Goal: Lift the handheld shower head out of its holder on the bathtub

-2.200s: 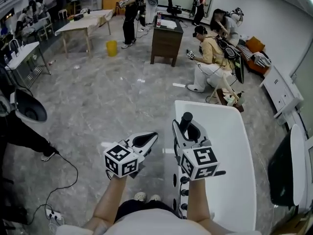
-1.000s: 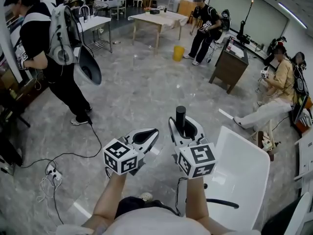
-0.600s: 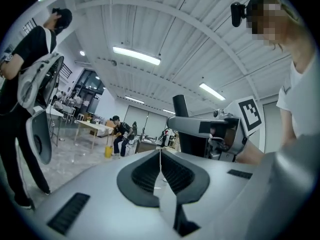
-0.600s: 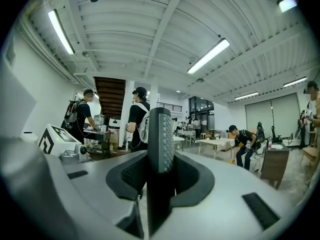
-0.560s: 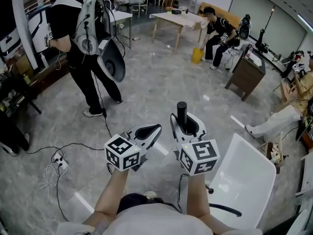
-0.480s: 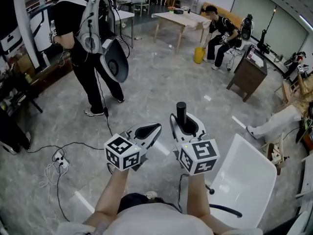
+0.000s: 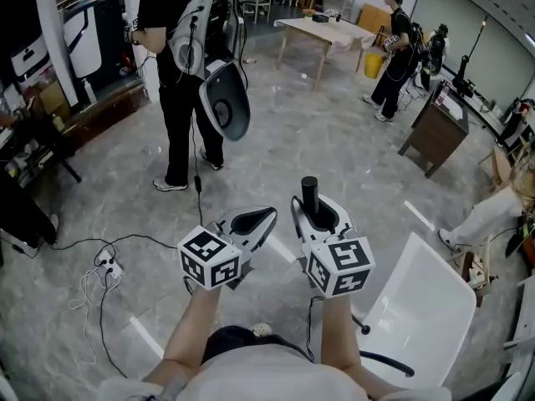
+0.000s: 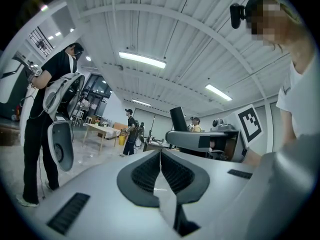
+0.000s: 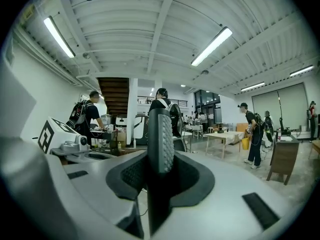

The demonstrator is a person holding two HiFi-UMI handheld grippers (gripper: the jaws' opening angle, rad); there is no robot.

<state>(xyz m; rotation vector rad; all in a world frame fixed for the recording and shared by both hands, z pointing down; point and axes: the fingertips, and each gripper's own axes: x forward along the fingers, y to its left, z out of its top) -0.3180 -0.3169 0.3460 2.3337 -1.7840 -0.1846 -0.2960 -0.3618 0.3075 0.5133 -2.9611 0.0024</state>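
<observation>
In the head view my right gripper (image 7: 312, 213) is shut on the black handle of the shower head (image 7: 310, 192), which sticks up and forward from between its jaws. The right gripper view shows that ribbed black handle (image 9: 160, 136) standing upright, clamped between the dark pads (image 9: 131, 173) of the right gripper (image 9: 160, 170). Just to its left, my left gripper (image 7: 257, 218) is shut with nothing in it. Its pads (image 8: 146, 171) meet at the tips in the left gripper view. Both grippers are held level over the floor, left of the white bathtub (image 7: 422, 303).
A person in black with a backpack and a white oval shell (image 7: 191, 65) stands ahead on the left. Cables and a power strip (image 7: 104, 267) lie on the grey floor. A wooden table (image 7: 328, 30), a dark cabinet (image 7: 438, 125) and another person (image 7: 394, 47) are further off.
The view has swung left: the bathtub has slid toward the lower right corner and the person in black has come toward the middle. Both grippers keep their pose, with the handle still gripped.
</observation>
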